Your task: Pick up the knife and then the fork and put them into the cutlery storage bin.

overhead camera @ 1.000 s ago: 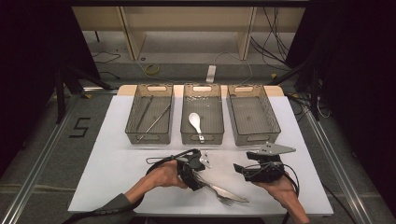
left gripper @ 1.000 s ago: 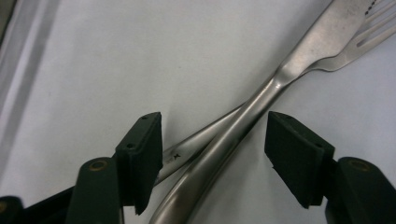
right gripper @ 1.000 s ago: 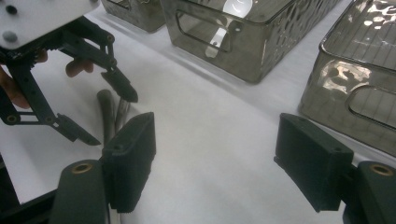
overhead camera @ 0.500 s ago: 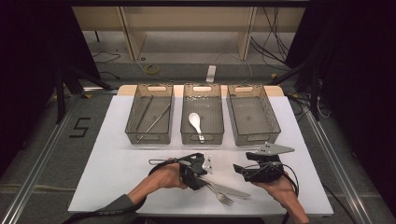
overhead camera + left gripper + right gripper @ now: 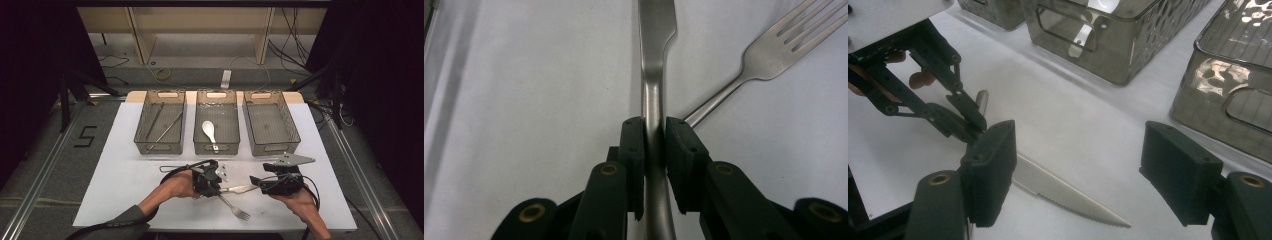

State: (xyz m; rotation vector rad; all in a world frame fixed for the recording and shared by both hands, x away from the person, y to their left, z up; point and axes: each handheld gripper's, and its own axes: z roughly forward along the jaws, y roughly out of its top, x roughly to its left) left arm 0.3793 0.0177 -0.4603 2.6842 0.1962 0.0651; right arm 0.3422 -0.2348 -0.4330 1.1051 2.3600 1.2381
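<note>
My left gripper [image 5: 655, 145] has just been closing and now pinches the knife [image 5: 655, 60] at its handle, low on the white mat [image 5: 120, 180], blade across the fork [image 5: 235, 209]. Right gripper [image 5: 1078, 172] waits spread beside the blade, likely to take it. Three bins [image 5: 159, 148] stand behind; dark room around.

A single black numeral "5" [image 5: 85, 136] is marked on the grey floor to the left of the white table, seen from the high view; it is the one piece of writing that can be read anywhere
</note>
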